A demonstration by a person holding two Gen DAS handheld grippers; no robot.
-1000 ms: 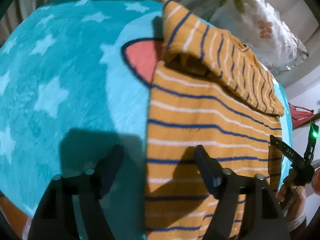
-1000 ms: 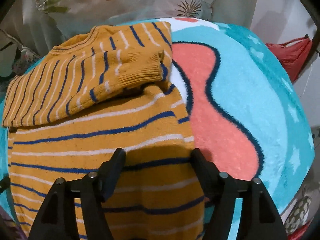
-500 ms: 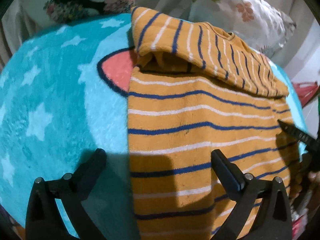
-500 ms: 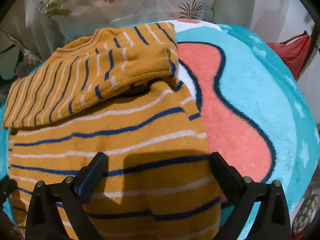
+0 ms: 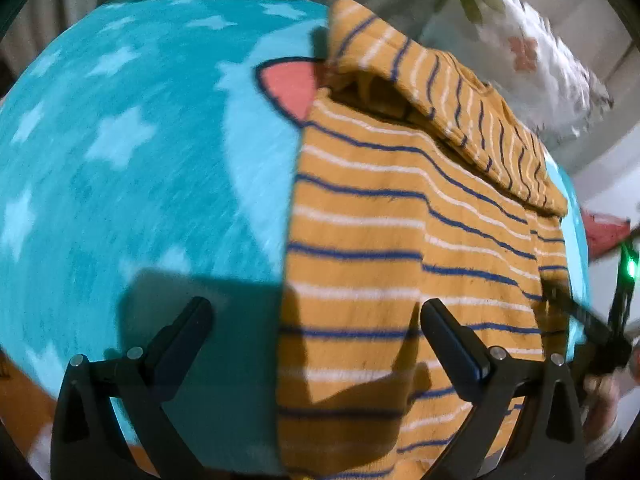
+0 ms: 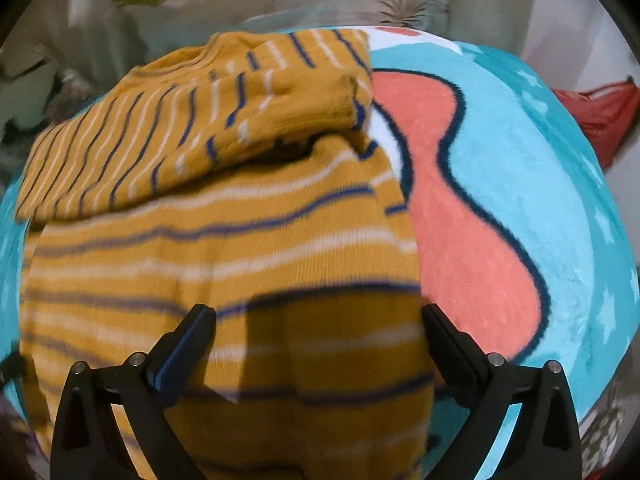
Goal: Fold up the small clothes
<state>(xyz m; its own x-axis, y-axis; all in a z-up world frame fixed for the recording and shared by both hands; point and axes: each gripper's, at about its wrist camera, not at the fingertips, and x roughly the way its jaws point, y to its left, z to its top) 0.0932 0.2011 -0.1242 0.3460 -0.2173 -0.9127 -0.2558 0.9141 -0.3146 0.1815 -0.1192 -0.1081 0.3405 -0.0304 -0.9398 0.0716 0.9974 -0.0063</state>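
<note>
An orange sweater with blue and white stripes (image 5: 400,240) lies flat on a turquoise blanket (image 5: 140,180), its sleeves folded across the upper part. My left gripper (image 5: 316,320) is open, its fingers straddling the sweater's left edge near the hem. My right gripper (image 6: 316,320) is open over the sweater's (image 6: 240,248) lower right part, holding nothing. The right gripper's tip also shows at the right edge of the left wrist view (image 5: 592,324).
The blanket (image 6: 540,200) has white stars and a coral patch with a dark outline (image 6: 460,220). Floral pillows (image 5: 520,40) lie behind the sweater. A red bag (image 6: 600,112) sits off the blanket's right side.
Both grippers opened wider from a second ago and have shifted slightly over the sweater's lower part; the views are motion-blurred now. The sweater lies the same.
</note>
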